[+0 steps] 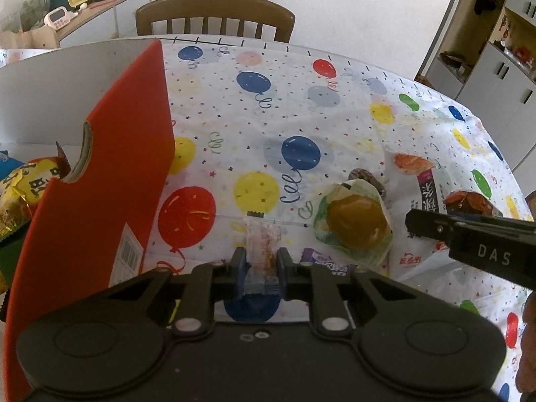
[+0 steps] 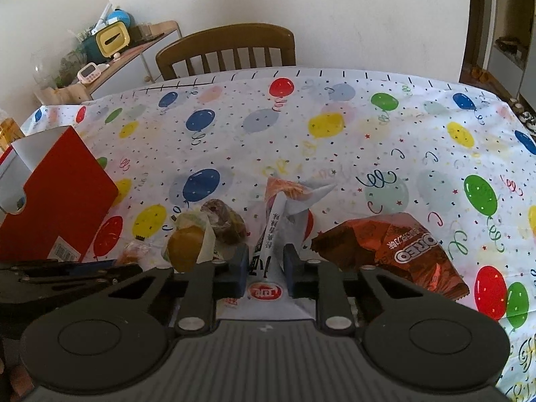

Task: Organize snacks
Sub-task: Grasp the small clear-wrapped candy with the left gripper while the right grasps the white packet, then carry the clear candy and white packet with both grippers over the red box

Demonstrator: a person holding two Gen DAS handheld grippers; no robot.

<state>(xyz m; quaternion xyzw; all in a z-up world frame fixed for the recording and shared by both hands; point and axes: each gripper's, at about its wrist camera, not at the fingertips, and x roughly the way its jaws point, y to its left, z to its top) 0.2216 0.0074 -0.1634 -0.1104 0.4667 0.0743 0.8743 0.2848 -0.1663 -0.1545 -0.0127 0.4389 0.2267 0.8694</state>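
Brown Oreo bag [image 2: 395,251], one; perhaps five snacks loose.

A white cloth [image 2: 335,154] is covering the desk, showing red, blue, yellow and green balloons, curly streamers and tiny confetti stars. The box [image 1: 110,181] is showing a red outside and a pale grey inside. A coppery-brown Oreo bag [image 2: 395,251] is gleaming with white lettering. The black claws are wearing blue pads [image 1: 239,268], one pair around a clear packet [image 1: 261,248] with reddish-brown contents.

Wooden chair [image 1: 214,16], balloon-print tablecloth [image 2: 335,154], cluttered side shelf [image 2: 134,47]
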